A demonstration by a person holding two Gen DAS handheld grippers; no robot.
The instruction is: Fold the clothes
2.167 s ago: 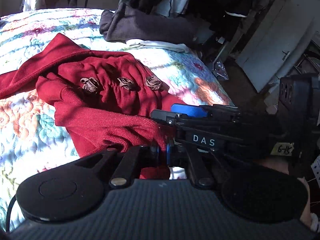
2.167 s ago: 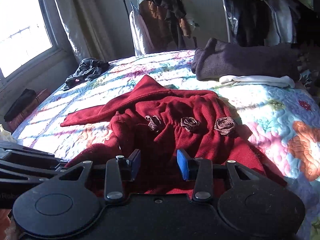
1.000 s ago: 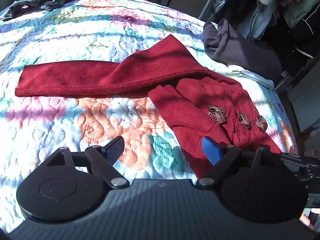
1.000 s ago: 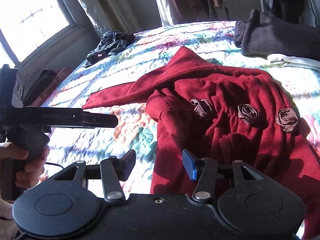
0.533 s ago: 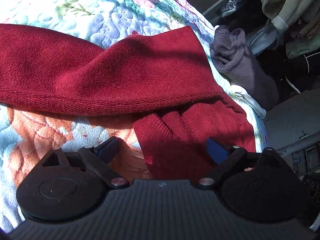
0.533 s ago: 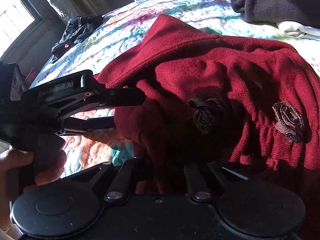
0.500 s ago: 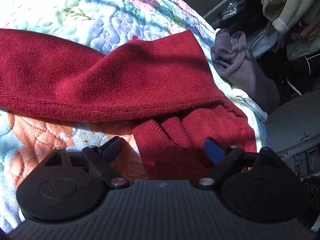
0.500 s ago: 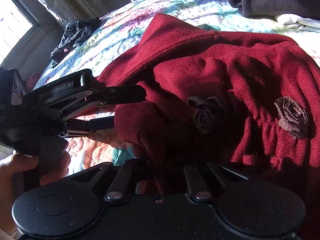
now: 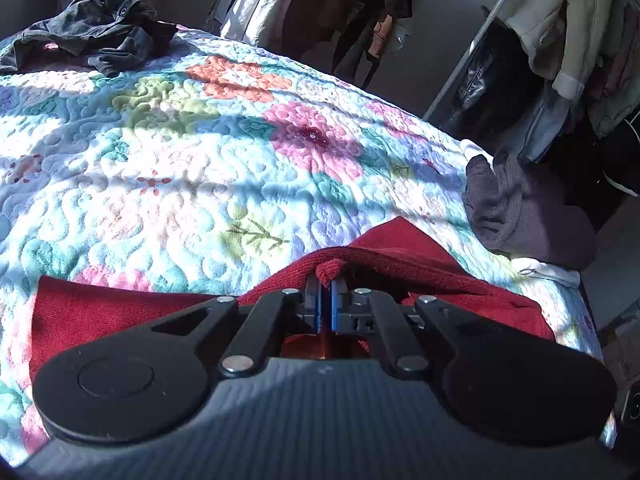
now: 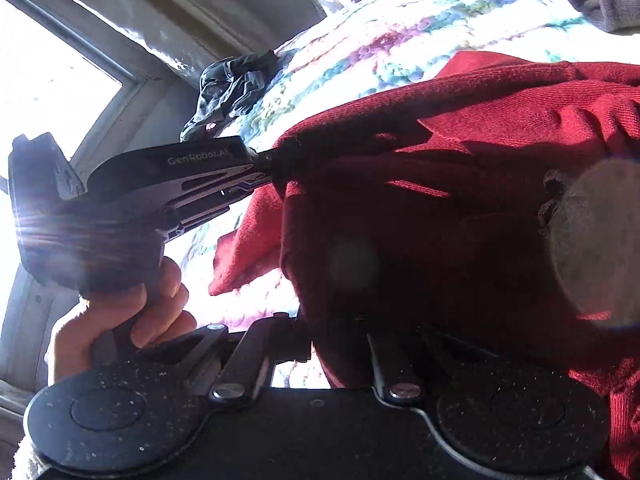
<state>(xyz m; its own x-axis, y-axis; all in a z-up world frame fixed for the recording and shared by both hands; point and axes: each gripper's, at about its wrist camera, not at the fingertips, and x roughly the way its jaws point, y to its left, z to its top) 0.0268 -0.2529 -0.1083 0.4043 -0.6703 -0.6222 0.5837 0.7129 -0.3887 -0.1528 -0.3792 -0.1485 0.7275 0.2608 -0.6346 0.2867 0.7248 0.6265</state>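
A dark red knit sweater (image 9: 420, 260) lies on the floral quilt (image 9: 200, 160). My left gripper (image 9: 326, 280) is shut on a pinched fold at its edge, with a small bunch of knit standing up between the blue pads. In the right wrist view the sweater (image 10: 480, 120) fills the right side and drapes over my right gripper (image 10: 340, 344), which is shut on the fabric with its fingertips hidden beneath it. The left gripper (image 10: 272, 164) also shows there, held by a hand (image 10: 120, 320) and biting the sweater's upper left edge.
A crumpled dark garment (image 9: 92, 28) lies at the quilt's far left. A folded grey garment (image 9: 520, 216) on a white one (image 9: 548, 270) sits at the right edge. Hanging clothes (image 9: 560, 40) crowd the back right. A bright window (image 10: 48, 92) is left.
Both grippers moved in over the sweater and went from open to shut on it. The left one passed from the sleeve's near side to its far edge, and the fabric there is now pinched up.
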